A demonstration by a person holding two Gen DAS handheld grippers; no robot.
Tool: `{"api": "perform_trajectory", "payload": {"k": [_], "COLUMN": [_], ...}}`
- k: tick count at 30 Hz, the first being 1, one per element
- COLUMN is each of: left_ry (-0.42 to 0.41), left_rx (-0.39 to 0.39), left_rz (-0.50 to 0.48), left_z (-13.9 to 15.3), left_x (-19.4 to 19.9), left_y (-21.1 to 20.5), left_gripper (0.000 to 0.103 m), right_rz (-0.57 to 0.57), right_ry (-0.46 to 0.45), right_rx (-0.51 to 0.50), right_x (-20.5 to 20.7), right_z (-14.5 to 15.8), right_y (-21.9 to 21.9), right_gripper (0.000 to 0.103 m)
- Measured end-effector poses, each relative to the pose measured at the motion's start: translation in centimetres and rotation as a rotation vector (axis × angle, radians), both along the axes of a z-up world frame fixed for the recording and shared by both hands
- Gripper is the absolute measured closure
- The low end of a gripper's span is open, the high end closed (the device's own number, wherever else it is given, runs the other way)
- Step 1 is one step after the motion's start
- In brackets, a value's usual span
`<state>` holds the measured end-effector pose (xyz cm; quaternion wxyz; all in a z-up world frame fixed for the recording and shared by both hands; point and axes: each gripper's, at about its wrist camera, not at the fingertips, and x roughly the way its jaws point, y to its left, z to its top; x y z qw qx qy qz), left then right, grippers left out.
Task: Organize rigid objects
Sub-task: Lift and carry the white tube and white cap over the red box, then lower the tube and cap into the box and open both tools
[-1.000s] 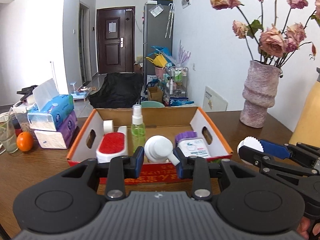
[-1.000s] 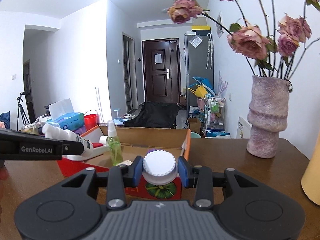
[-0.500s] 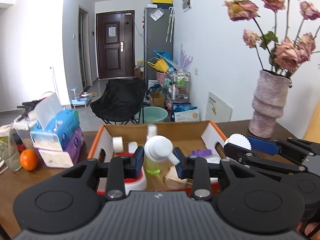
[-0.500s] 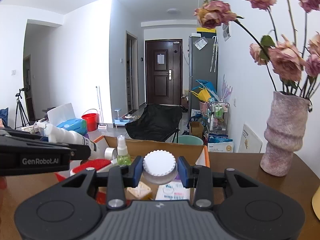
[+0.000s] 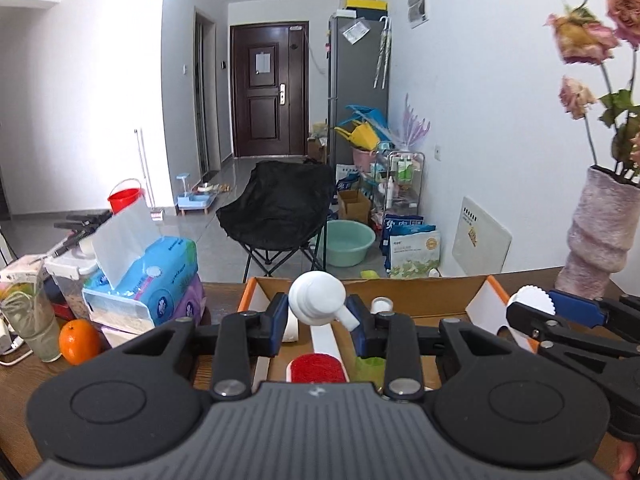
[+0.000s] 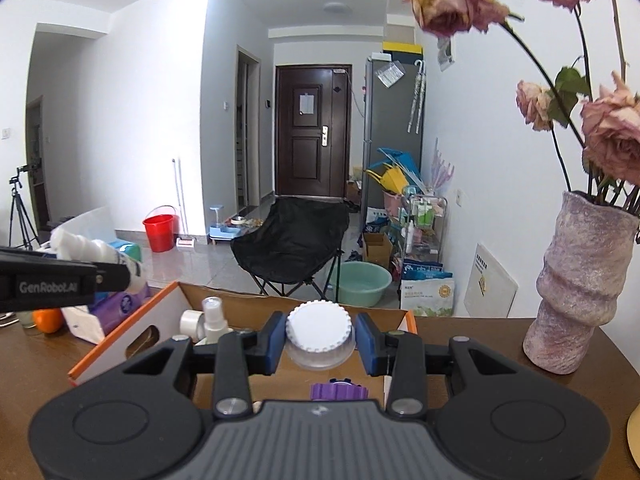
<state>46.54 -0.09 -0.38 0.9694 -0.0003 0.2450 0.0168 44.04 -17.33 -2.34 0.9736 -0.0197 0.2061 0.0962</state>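
From the left wrist, the left tongs pinch a white pump bottle by its head, spout pointing right, held above the open cardboard box near its far wall. Below it in the box lie a red brush and a green spray bottle. The right tongs show at the box's right edge, gripping a white ridged lid. From the right wrist, the right tongs are closed on a clear jar with that white lid, held over the box's far right corner, above a purple cap. The vase stands on the table to the right.
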Motion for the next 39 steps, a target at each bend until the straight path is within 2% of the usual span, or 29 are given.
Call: {"api": "perform_trajectory", "payload": {"k": [12, 13, 14, 15, 16, 17, 18, 20, 32, 39], "left_ry": [0.065, 0.075, 0.078, 0.078, 0.073, 0.068, 0.052, 0.041, 0.049, -0.020], "left_rx": [0.006, 0.005, 0.002, 0.000, -0.001, -0.001, -0.004, -0.008, -0.037, -0.073], "left_rz": [-0.002, -0.007, -0.014, -0.013, -0.001, 0.012, 0.021, 0.022, 0.041, 0.042], "left_z": [-3.9, -4.1, -4.3, -4.5, -4.5, -4.5, -4.4, -4.2, -3.2, -0.3], "left_x": [3.2, 3.3, 3.4, 3.3, 3.3, 3.2, 2.9, 2.7, 0.8, -4.9], "left_y": [-0.1, 0.0, 0.1, 0.3, 0.6, 0.8, 1.0, 1.3, 2.6, 3.7], "left_gripper": [0.070, 0.067, 0.058, 0.050, 0.028, 0.008, 0.004, 0.000, 0.000, 0.000], "right_rz": [-0.007, 0.000, 0.008, 0.014, 0.014, 0.008, 0.005, 0.014, 0.004, 0.009], "right_ry": [0.068, 0.083, 0.104, 0.117, 0.125, 0.126, 0.120, 0.117, 0.106, 0.046], "right_rx": [0.010, 0.011, 0.013, 0.018, 0.021, 0.023, 0.023, 0.024, 0.010, 0.023], "right_x": [2.7, 2.9, 3.2, 3.3, 3.3, 3.3, 3.2, 3.0, 1.1, -3.6], "right_z": [-3.5, -3.8, -4.1, -4.2, -4.4, -4.5, -4.5, -4.5, -3.3, -0.6], "right_y": [0.6, 0.7, 0.6, 0.5, 0.5, 0.4, 0.4, 0.3, 0.3, -0.8], "right_gripper": [0.066, 0.065, 0.064, 0.050, 0.038, 0.013, 0.003, 0.002, 0.000, 0.000]}}
